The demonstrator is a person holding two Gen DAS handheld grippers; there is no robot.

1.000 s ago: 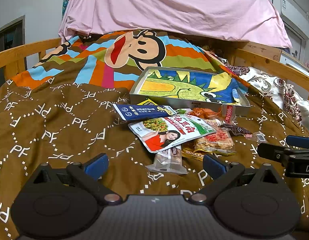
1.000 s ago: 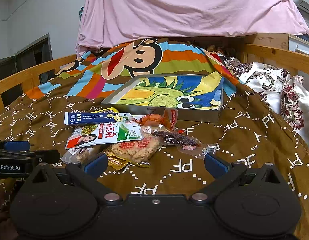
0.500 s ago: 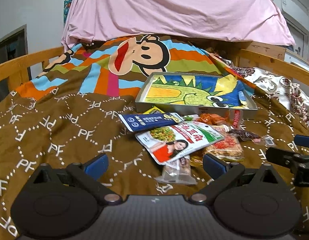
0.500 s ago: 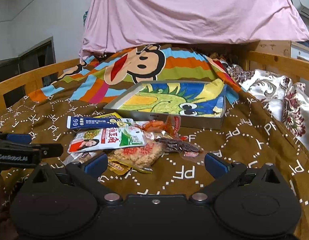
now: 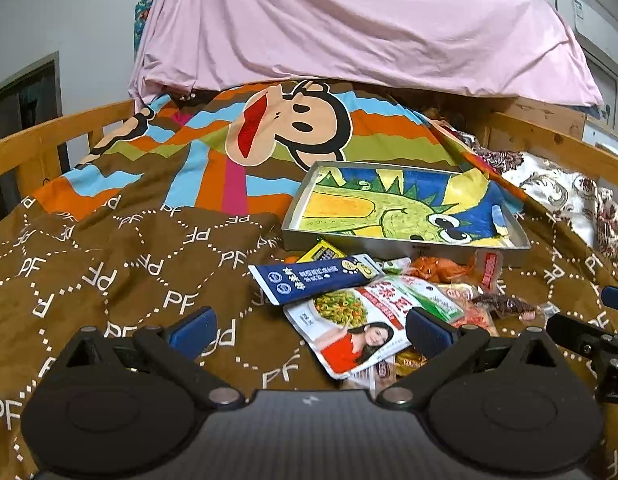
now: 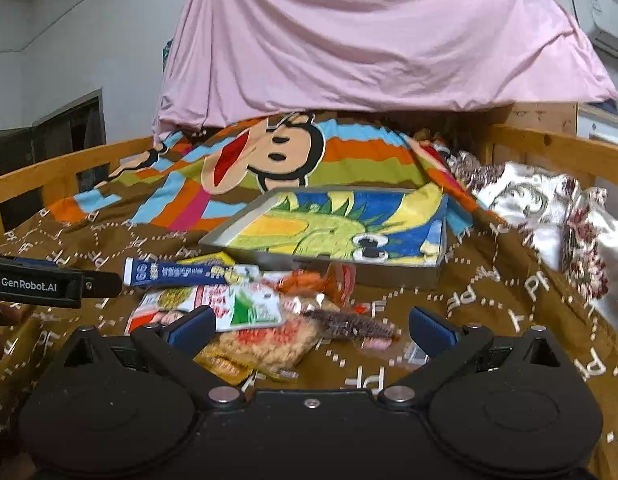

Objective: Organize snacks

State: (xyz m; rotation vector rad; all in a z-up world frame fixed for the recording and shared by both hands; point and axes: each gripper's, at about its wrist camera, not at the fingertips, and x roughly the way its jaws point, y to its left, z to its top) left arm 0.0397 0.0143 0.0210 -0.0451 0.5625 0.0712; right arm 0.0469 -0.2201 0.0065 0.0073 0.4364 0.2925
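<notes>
Both hand-held grippers, left (image 5: 311, 330) and right (image 6: 311, 326), have closed in on the snack pile (image 5: 373, 304) at lower centre; jaws wide apart, empty. Tray (image 5: 405, 246) unfilled; first pick imminent.

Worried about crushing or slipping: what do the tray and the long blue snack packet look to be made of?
The tray looks like thin grey metal: dull sheen, crisp folded walls; its picture liner could be paper or cloth. The blue packet looks like glossy plastic film, flat and printed, so probably slippery.
</notes>
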